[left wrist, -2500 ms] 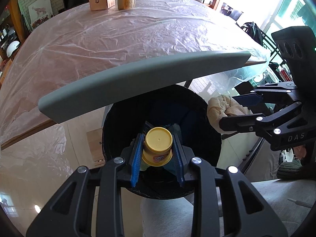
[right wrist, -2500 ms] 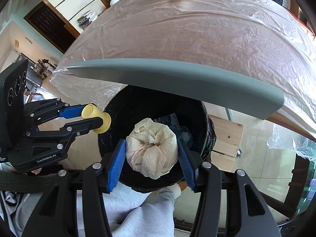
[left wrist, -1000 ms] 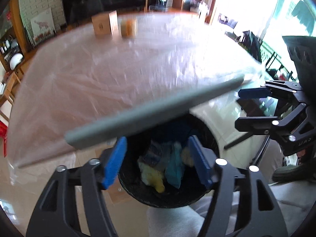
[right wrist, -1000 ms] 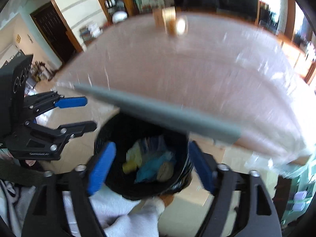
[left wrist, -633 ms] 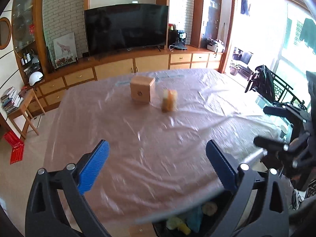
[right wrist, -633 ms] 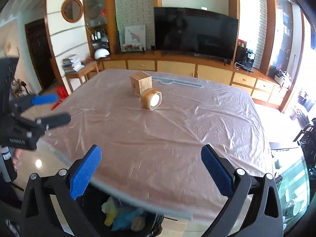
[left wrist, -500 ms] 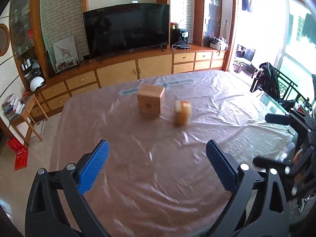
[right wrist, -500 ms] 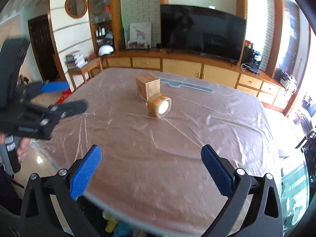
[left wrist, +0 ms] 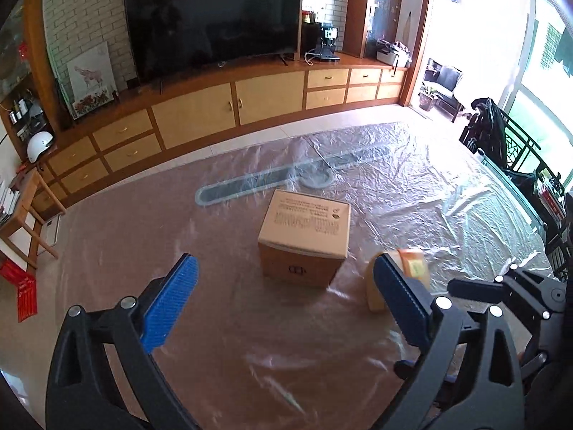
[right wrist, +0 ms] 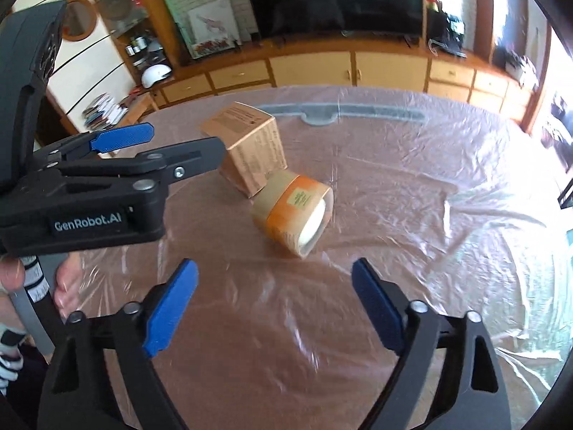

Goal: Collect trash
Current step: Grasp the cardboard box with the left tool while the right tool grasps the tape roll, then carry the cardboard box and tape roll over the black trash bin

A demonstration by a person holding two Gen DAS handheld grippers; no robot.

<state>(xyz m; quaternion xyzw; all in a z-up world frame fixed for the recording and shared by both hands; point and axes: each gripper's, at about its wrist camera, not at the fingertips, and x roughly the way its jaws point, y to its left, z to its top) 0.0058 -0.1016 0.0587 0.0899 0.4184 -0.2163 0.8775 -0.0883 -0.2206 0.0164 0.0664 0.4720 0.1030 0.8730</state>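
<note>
**Both grippers hovering wide over the last two items**

The big surface (left wrist: pixel 250 340), wrapped in crinkled clear plastic sheet (right wrist: pixel 447 197), is filling both views, with a television (left wrist: pixel 215 18) and a long wooden cabinet (left wrist: pixel 215 107) sitting behind it. Out in the middle, a cardboard box (left wrist: pixel 304 236) is standing upright, and a round paper tub (right wrist: pixel 293 211) with an orange band is lying on its side just beside it, pale end facing the right wrist camera. The left gripper (left wrist: pixel 286 308) is hanging above the surface, jaws spread wide apart and holding nothing, the box showing between its blue pads (left wrist: pixel 172 301). The right gripper (right wrist: pixel 275 308) is doing the same, jaws wide apart and empty, the tub lying ahead of them. In the right wrist view the left gripper's black body is crossing in front of the box's left edge.
</note>
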